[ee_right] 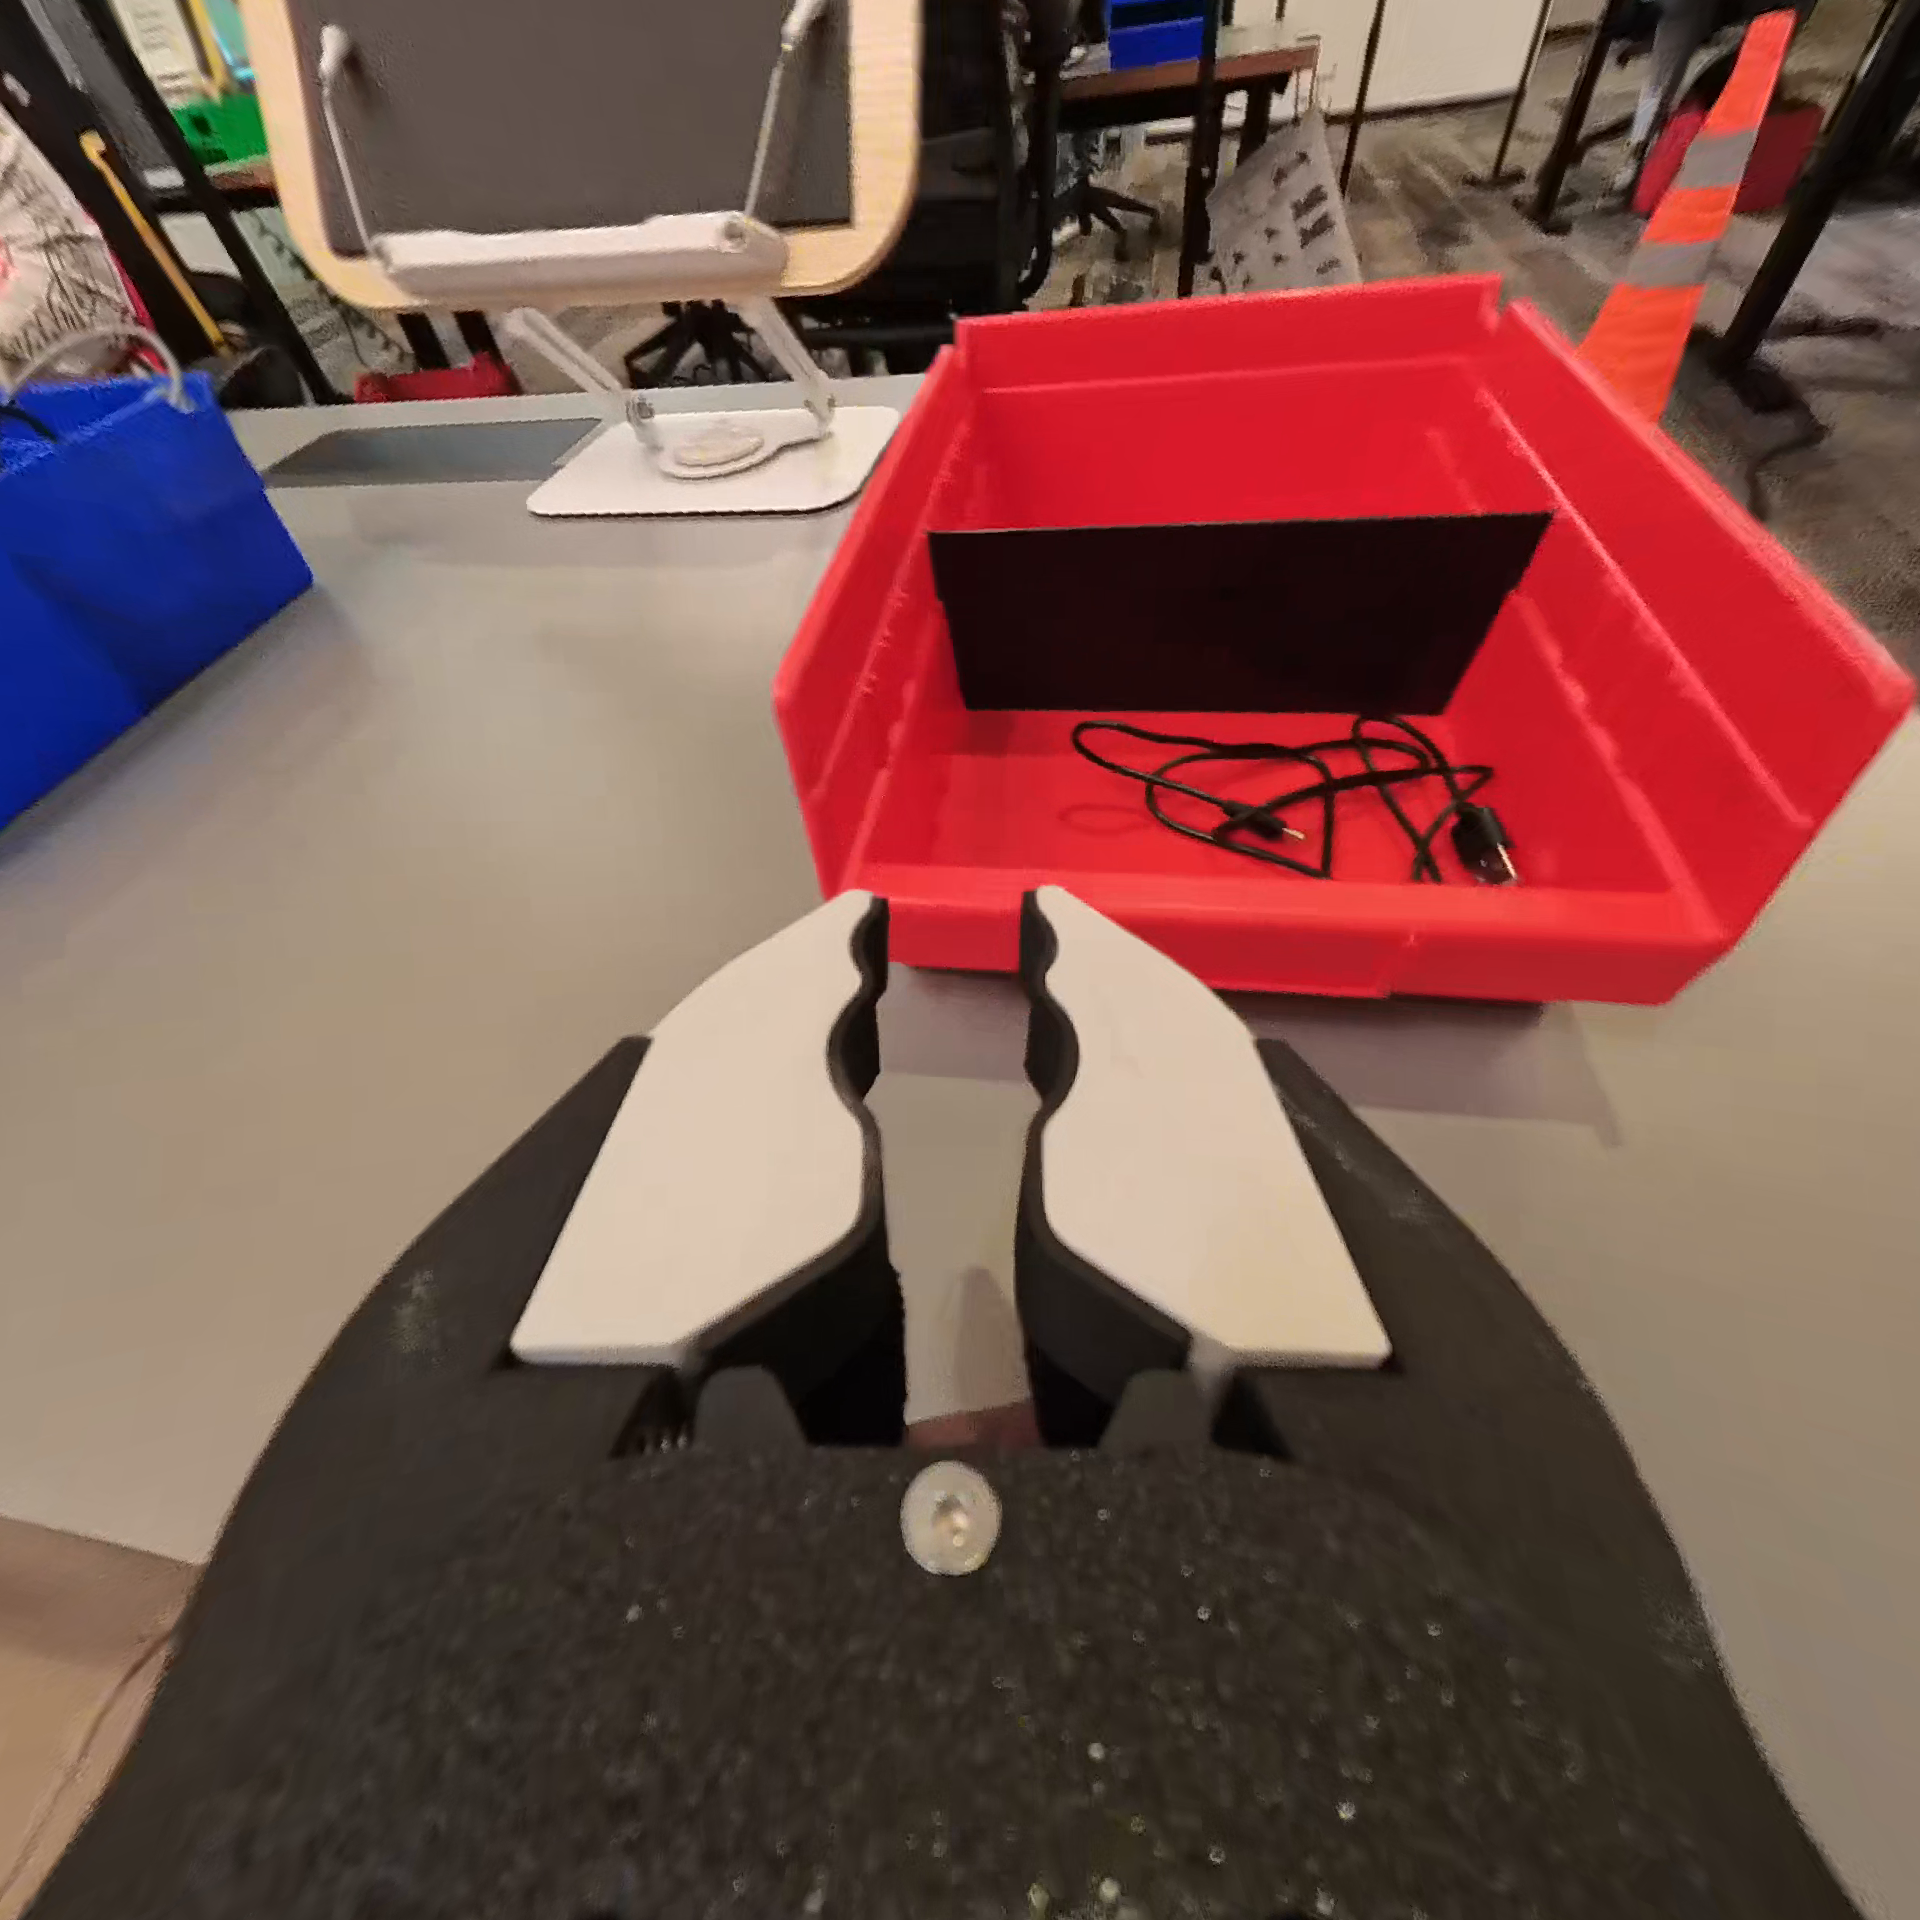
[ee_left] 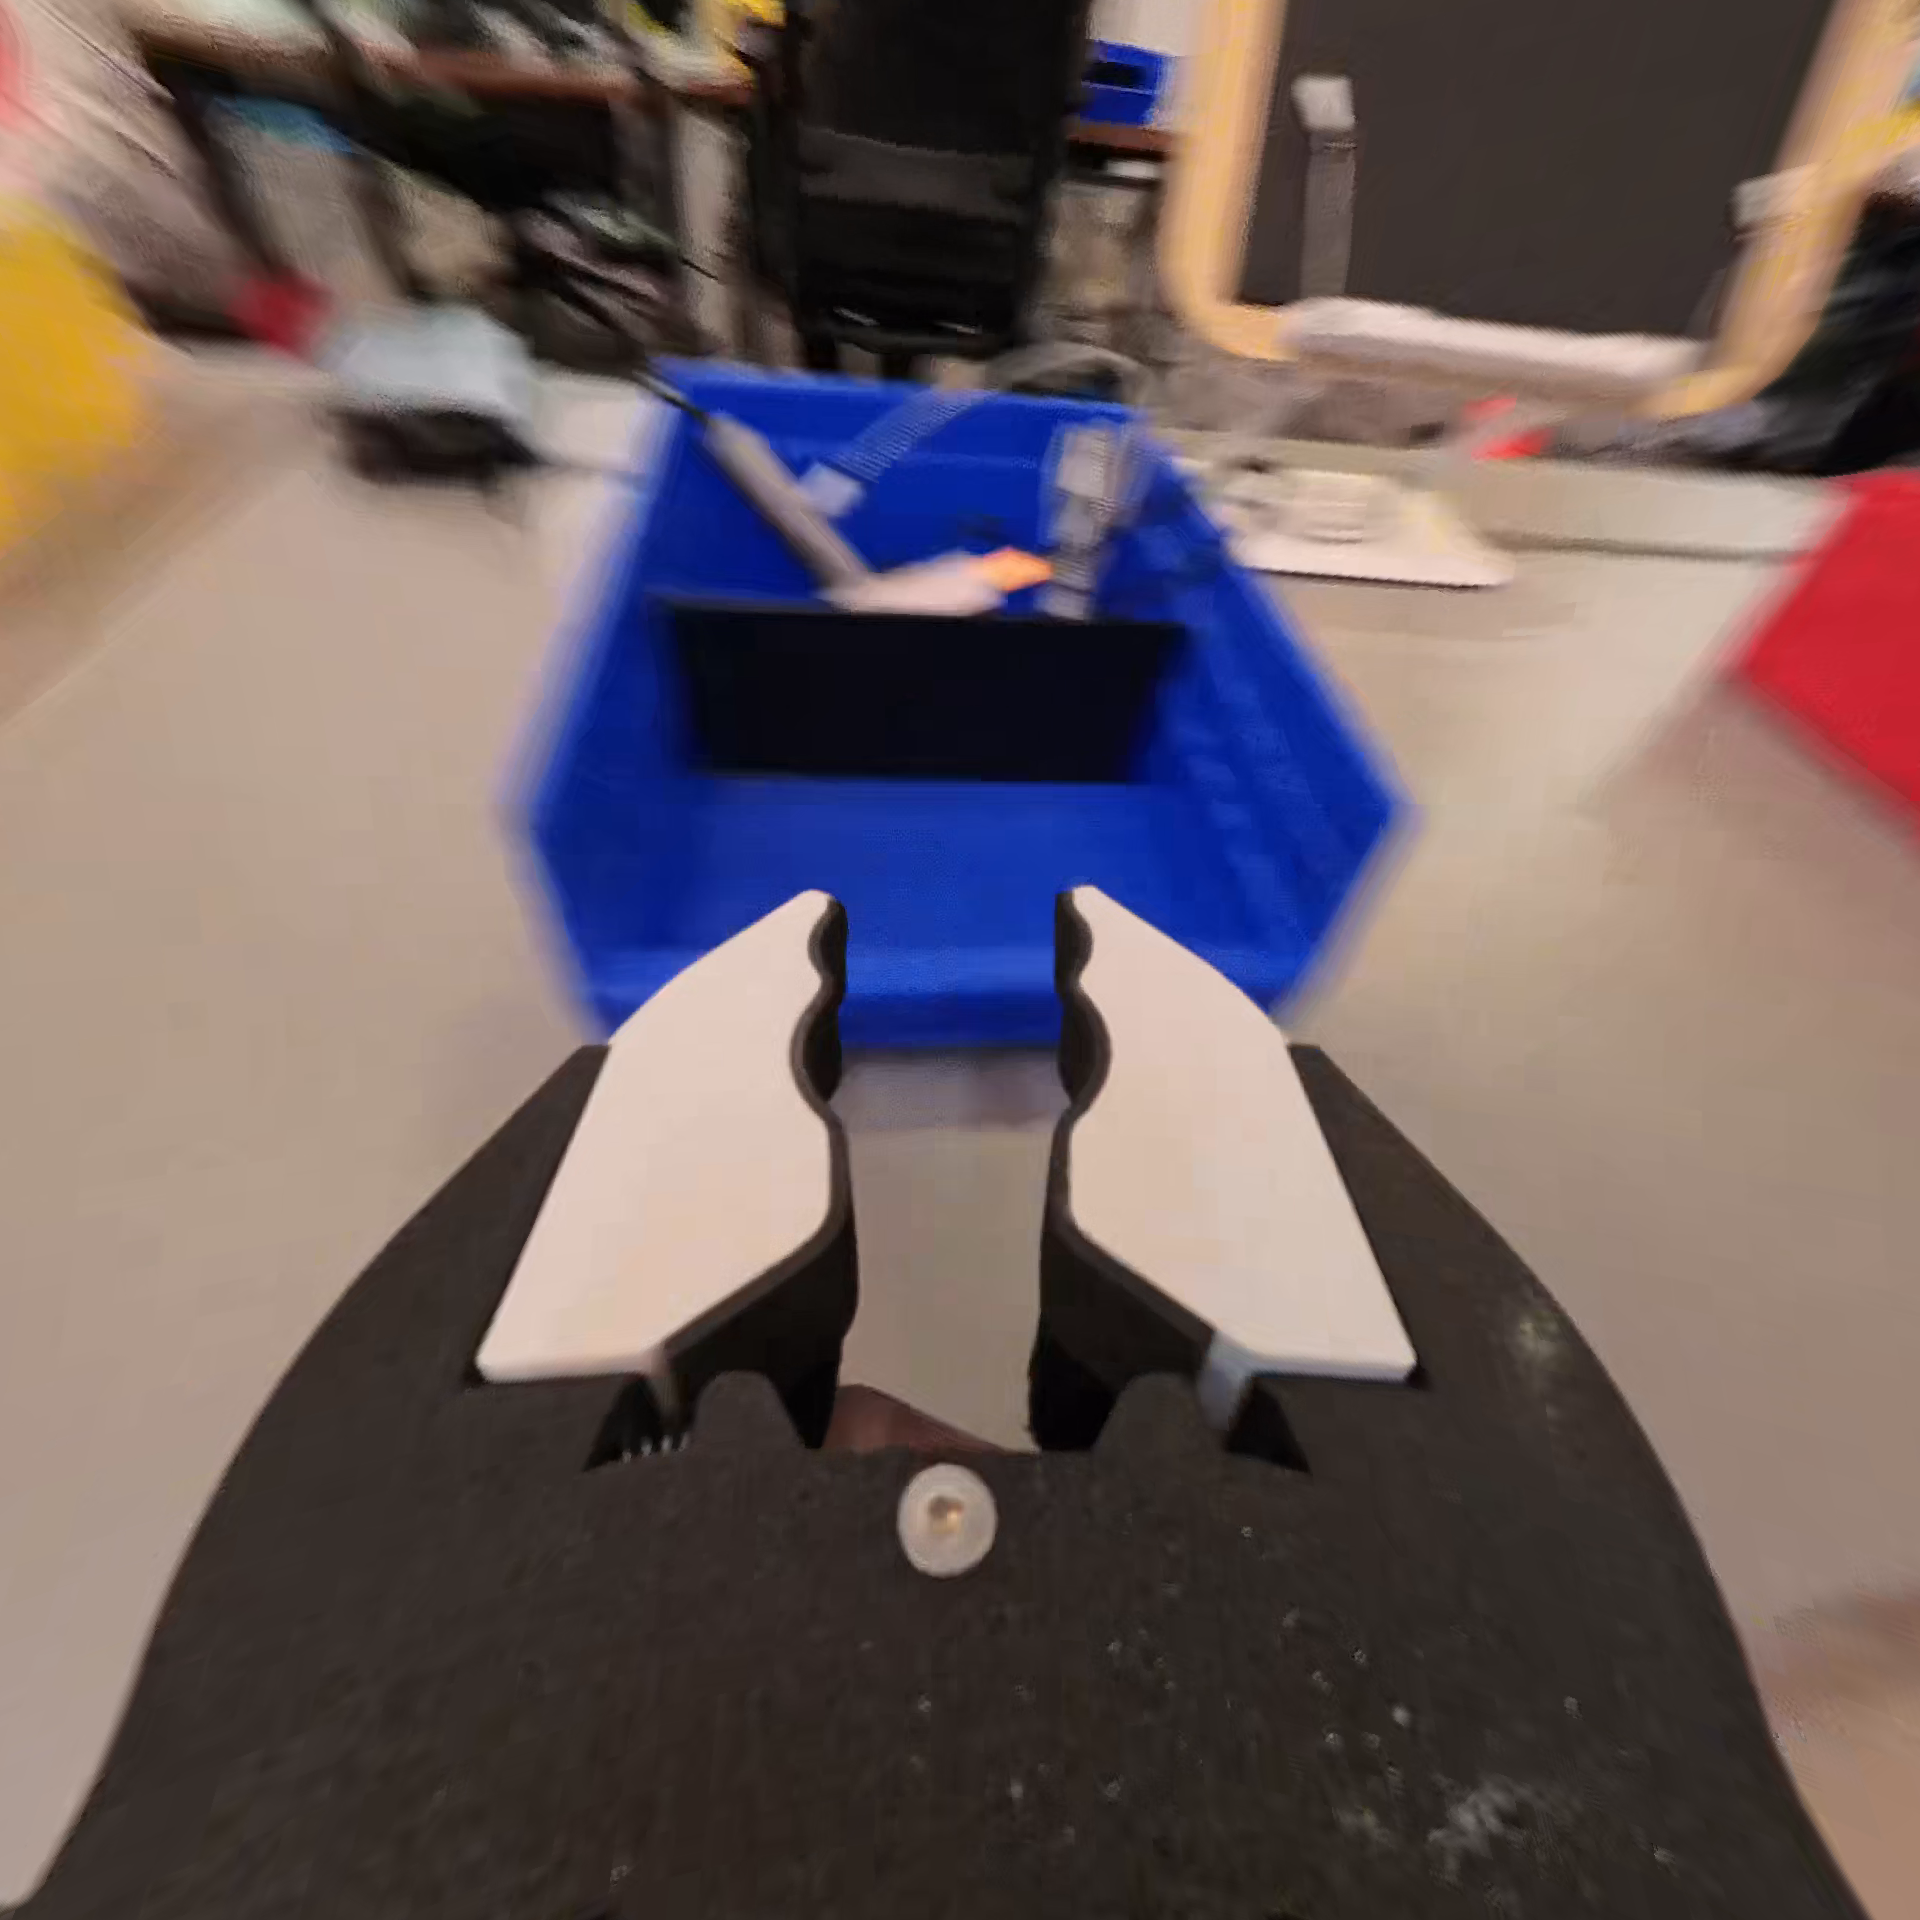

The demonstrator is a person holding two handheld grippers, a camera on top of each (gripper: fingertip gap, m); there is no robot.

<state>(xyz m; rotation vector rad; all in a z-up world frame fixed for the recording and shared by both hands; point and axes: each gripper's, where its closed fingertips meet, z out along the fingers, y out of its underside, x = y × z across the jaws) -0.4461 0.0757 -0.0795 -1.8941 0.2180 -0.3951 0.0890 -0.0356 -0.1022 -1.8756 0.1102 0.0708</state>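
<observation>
Your left gripper (ee_left: 951, 904) faces the blue bin (ee_left: 935, 873) at twelve o'clock, your right gripper (ee_right: 954, 902) the red bin (ee_right: 1143, 935) holding a black cable (ee_right: 1299, 800) at one o'clock, both with jaws apart and empty.

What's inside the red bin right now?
The red bin holds a loose black cable in its front compartment, before an upright black divider. The floor just behind the divider is hidden; what shows of the back compartment looks bare.

From my station I saw a grey desk (ee_right: 468, 831) under even indoor light. Behind it stood a wood-framed dark panel (ee_right: 582, 114), black office chairs (ee_left: 914, 177), dark-legged tables and an orange traffic cone (ee_right: 1694, 208) on patterned carpet.
</observation>
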